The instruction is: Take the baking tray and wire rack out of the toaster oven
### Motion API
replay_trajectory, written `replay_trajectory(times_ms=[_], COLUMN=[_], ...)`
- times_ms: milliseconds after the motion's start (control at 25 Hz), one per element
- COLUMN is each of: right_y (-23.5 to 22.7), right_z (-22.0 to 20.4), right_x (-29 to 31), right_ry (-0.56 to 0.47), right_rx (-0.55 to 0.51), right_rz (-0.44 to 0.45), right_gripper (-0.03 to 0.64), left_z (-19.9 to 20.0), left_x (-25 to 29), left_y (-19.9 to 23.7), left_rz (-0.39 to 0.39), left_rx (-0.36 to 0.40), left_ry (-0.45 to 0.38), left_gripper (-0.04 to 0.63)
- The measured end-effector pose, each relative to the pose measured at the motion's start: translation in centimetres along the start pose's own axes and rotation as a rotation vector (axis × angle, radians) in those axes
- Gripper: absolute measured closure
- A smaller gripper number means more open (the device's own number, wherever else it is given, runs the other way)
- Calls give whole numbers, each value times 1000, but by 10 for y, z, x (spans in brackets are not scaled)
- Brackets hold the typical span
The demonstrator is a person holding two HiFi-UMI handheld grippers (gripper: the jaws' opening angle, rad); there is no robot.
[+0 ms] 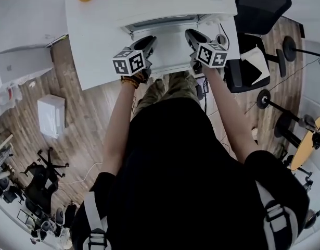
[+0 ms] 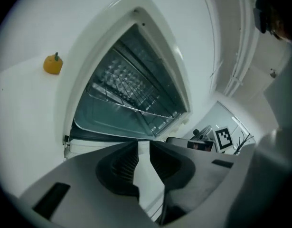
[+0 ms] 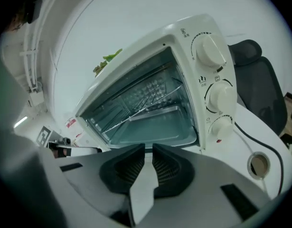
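Observation:
A white toaster oven point(image 1: 165, 21) stands on the white table point(image 1: 92, 40) with its door point(image 1: 170, 51) folded down toward me. Inside, a wire rack point(image 3: 146, 96) sits on the upper rails, and a grey baking tray point(image 3: 157, 125) lies below it. The rack point(image 2: 131, 87) and the tray point(image 2: 110, 120) also show in the left gripper view. My left gripper point(image 1: 149, 41) hovers at the left of the door, shut and empty point(image 2: 143, 145). At the door's right side my right gripper point(image 1: 192, 35) is also shut with nothing in it point(image 3: 148, 148). Neither touches the rack or the tray.
Three knobs point(image 3: 217, 96) run down the oven's right front, with a power cord point(image 3: 259, 139) and a cable hole point(image 3: 258, 164) beside them. A small orange fruit point(image 2: 53, 64) lies at the table's far left. A black office chair point(image 1: 258, 14) stands to the right.

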State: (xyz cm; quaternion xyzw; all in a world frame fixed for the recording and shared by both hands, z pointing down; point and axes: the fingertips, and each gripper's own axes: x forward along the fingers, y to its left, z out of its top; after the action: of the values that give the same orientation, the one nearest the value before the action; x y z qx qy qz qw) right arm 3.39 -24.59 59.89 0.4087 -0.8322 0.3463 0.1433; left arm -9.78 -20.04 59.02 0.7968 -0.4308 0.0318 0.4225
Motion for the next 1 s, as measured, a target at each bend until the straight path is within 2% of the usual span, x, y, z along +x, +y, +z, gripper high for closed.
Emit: replay_trajectory(times_ms=[160, 280, 320, 360, 440, 720, 1000], right_y=[-9, -13, -13, -14, -16, -44, -58], right_z=[1, 0, -2, -5, -9, -13, -8], right_x=[10, 19, 22, 26, 33, 54, 76], right_ry=[8, 5, 10, 17, 25, -9, -63], right_rx=[14, 96, 127, 163, 248, 528, 768], right_rz=[9, 29, 37, 49, 70, 52, 74], right_gripper=[577, 559, 516, 465, 438, 433, 446], left_z=[-1, 0, 0, 1, 5, 5, 17], left_x=[17, 21, 21, 22, 25, 40, 44], left_y=[10, 21, 25, 30, 40, 61, 86], left_rz=[-32, -35, -28, -18, 9, 52, 74], left_rx=[-168, -310, -347, -376, -415, -549, -743], left_ry=[-23, -70, -88, -105, -137, -196, -333], left_gripper=[456, 445, 445, 441, 437, 437, 441])
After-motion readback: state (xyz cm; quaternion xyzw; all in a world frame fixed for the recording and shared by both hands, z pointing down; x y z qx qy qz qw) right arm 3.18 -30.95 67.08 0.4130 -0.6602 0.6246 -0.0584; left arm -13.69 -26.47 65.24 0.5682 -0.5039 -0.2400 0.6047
